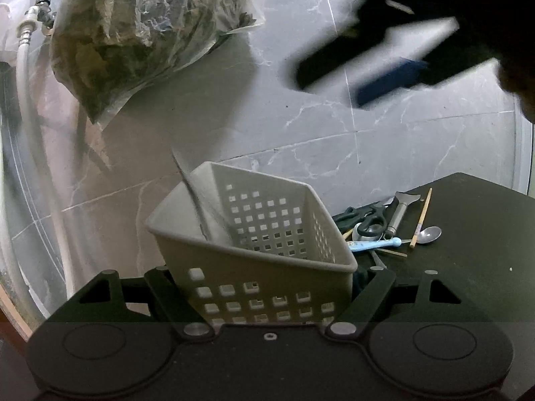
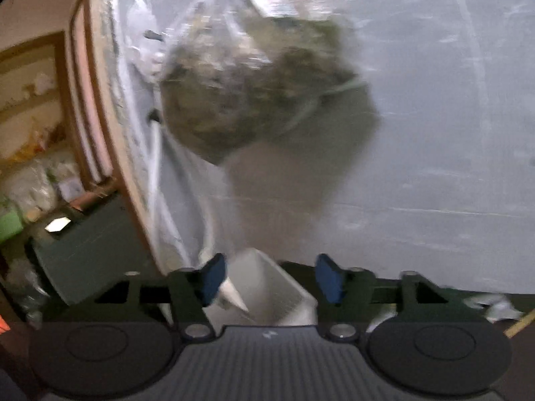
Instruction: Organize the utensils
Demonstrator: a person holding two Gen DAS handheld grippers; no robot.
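**Basket clamped, utensils waiting on the dark bench**

I am holding the perforated grey basket (image 1: pixel 254 250) at the bench's left edge with my left tool (image 1: pixel 267 287), its fingers closed against the basket's near wall. A long utensil (image 1: pixel 197 200) is leaning inside it. Just right of the basket, a pile is lying on the black bench (image 1: pixel 468 250): scissors (image 1: pixel 367 220), a metal spoon (image 1: pixel 429 235), a light-blue handled piece (image 1: pixel 374 244), a steel tool (image 1: pixel 399 214) and a chopstick (image 1: pixel 422 219). My right tool (image 2: pixel 271 280) is hanging open above the basket, blue pads (image 2: pixel 329 279) apart, blurred. Behind, a grey marble-tiled wall is carrying a clear bag (image 1: pixel 143 33) of dark greens beside a white hose (image 1: pixel 36 153). I am seeing no readable writing.
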